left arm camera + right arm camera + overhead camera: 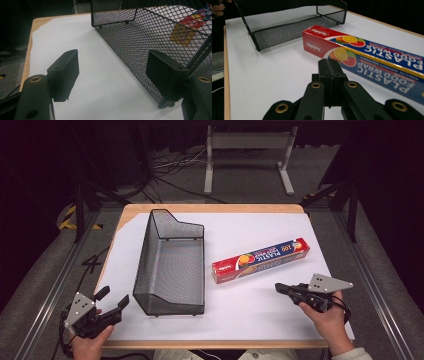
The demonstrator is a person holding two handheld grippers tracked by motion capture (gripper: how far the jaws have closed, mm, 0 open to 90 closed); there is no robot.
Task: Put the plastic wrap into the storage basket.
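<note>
A long red and blue box of plastic food wrap [261,260] lies flat on the white table, right of centre. A black wire-mesh basket [171,262] stands left of it, nothing inside. My right gripper [280,288] is shut with nothing between its jaws, just in front of the box and pointing left; in the right gripper view the box [372,53] lies close ahead of the pressed-together jaws [329,65]. My left gripper [111,299] rests open at the front left corner, beside the basket's near left end [160,50], its pads [65,71] holding nothing.
White paper covers the wooden table [250,310]. Metal rails run along both sides of the table. A white frame [247,155] and cables lie on the floor beyond the far edge.
</note>
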